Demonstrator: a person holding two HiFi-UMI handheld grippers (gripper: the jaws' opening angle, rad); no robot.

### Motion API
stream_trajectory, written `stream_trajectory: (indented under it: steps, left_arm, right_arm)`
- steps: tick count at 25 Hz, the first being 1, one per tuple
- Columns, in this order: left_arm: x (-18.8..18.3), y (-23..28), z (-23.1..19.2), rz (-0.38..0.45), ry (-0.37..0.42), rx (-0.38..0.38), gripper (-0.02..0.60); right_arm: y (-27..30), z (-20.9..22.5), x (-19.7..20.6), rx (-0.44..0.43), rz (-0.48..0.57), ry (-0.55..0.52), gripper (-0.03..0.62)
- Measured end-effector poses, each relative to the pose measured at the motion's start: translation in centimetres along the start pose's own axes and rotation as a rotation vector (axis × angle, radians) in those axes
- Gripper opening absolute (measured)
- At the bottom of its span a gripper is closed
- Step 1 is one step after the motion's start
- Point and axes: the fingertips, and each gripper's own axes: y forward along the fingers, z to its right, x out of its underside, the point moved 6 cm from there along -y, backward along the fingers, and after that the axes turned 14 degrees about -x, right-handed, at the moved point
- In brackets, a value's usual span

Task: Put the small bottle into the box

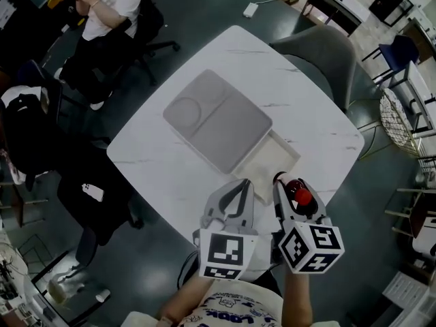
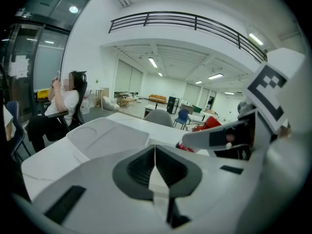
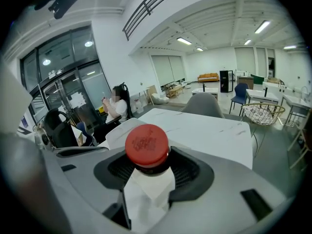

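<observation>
The right tongs [image 3: 146, 172] are clamped on a small dark-necked bottle with a round red cap [image 3: 146, 144]; just beside them, the left tongs [image 2: 155, 165] are pressed together.

Base of small bottle [image 3: 146, 144] behind jaws

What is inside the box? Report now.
The uncovered end of the box shows only its bare bottom. The grey lid hides the rest, so that part cannot be checked. The small bottle is clamped in the right gripper, outside the box.
</observation>
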Motion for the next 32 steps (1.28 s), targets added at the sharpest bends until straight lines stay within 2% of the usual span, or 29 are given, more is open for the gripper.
stream_trajectory:
  steps: [17,32]
  left_arm:
    - [2.5,4.4,-0.4,-0.104,-0.032,0.042,0.020]
    - [3.8,6.1,-0.6,-0.149,-0.063,0.063,0.020]
  right_arm:
    - [5.8,2.4,1.5,0.019,-0.122,0.007,0.227]
    - [9.0,3.3,2.9,0.022,-0.260,-0.025,0.227]
